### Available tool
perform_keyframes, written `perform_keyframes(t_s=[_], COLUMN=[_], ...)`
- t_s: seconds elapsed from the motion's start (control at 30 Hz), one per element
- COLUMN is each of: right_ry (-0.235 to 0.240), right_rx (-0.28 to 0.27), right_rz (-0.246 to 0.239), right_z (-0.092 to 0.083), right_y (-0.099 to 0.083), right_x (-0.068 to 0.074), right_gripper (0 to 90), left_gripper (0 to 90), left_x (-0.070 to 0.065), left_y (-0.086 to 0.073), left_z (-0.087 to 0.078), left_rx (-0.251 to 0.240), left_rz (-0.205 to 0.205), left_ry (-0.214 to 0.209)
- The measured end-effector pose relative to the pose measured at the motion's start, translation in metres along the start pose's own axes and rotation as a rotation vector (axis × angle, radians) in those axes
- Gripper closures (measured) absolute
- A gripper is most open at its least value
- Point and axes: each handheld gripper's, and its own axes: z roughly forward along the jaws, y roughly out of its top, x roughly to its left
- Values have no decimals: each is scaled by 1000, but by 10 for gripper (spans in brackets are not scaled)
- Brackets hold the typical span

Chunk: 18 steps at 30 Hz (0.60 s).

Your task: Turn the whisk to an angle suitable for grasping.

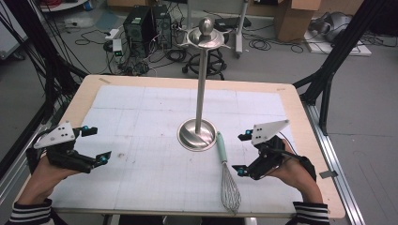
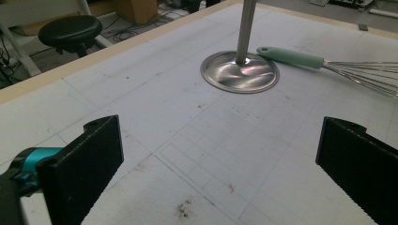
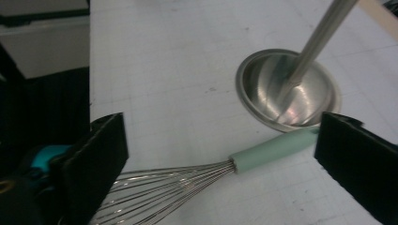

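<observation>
A whisk (image 1: 228, 176) with a mint-green handle is lying flat on the white gridded mat (image 1: 141, 122) that covers the worktop (image 1: 300, 108), its handle tip just beside the round base of a steel utensil stand (image 1: 197, 134), at about four o'clock from that base; whether the two touch is hard to tell. The wire head is pointing toward the near edge, at six o'clock.

The right gripper (image 1: 242, 153) is sitting at three o'clock from the whisk, close beside it, its fingers standing wide and gripping nothing. In the right gripper view the whisk (image 3: 263, 152) is crossing the gap between the fingers without meeting either pad, the wires cut off behind the left finger (image 3: 89, 164) and the handle end hidden behind the right one.

The left gripper (image 1: 96, 144) is resting at nine o'clock, well apart from the whisk, fingers wide and empty (bare mat between them in its own view). There the stand (image 2: 240, 70) is cut off at the frame's top, and the whisk's wires (image 2: 366, 75) are running off the right edge.
</observation>
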Motion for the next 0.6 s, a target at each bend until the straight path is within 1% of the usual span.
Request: perform_keyframes(t_s=[0.1, 0.13, 0.17, 0.23, 0.3, 0.37, 0.43, 0.47, 0.53, 0.57, 0.6], right_ry=[21, 34, 37, 43, 53, 73, 88, 93, 110, 116, 112], right_rx=[33, 42, 55, 88, 116, 136, 165, 179, 206, 217, 229], right_rz=[-8, -12, -18, -24, -38, -41, -61, -70, -79, -85, -90], right_z=[8, 10, 13, 18, 24, 30, 35, 38, 43, 46, 49], right_y=[6, 7, 9, 11, 13, 15, 16, 16, 17, 17, 17], right_x=[-1, -2, -2, -3, -3, -2, -2, -1, -1, -1, -1], right_gripper=[74, 107, 164, 183, 249, 295, 375, 396, 482, 512, 553], left_gripper=[17, 17, 17, 17, 17, 17, 17, 17, 17, 17, 17], left_x=[0, 0, 0, 0, 0, 0, -1, -1, -1, -1, -1], left_y=[0, 0, 0, 0, 0, 0, 0, 0, 1, 1, 1], left_z=[0, 0, 0, 0, 0, 0, 0, 0, 0, 0, 0], left_rx=[-1, -3, -3, 0, 1, 1, -3, -2, -3, -4, -2], left_rz=[0, -3, -2, 2, 2, 2, -1, 2, 2, 1, 2], left_ry=[0, -1, 0, 0, -1, -1, -5, -7, -6, -7, -7])
